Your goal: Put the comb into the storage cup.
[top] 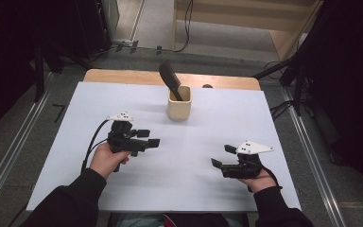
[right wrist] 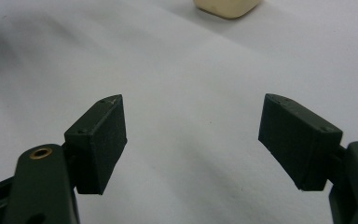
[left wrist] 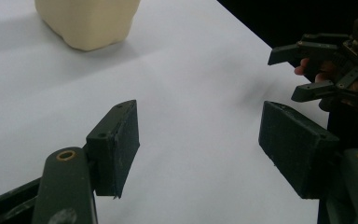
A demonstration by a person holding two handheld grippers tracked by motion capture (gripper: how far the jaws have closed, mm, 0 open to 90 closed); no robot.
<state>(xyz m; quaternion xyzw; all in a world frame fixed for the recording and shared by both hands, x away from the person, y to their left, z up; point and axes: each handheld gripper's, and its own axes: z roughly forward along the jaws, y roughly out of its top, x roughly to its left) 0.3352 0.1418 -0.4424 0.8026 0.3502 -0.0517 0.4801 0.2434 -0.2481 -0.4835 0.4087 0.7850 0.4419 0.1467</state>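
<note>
Both the left gripper (top: 152,137) and right gripper (top: 222,156) stand wide open and empty above the white table (top: 208,142). The cream square cup (top: 179,103), holding a black comb (top: 170,79), stands ahead, between them.

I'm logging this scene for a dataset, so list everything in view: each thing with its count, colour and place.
cup: one, cream, upright at the far middle of the sheet.
comb: one, black, standing tilted in the cup, leaning left.
white sheet: one, covers the table.
wooden table: one, light brown, edge visible beyond the sheet.
small dark thing: one, on the table's far edge; too small to tell.
left gripper: one, black, jaws open, empty, left of centre.
right gripper: one, black, jaws open, empty, near right.
hands: two, dark sleeves, at the near edge.
</note>
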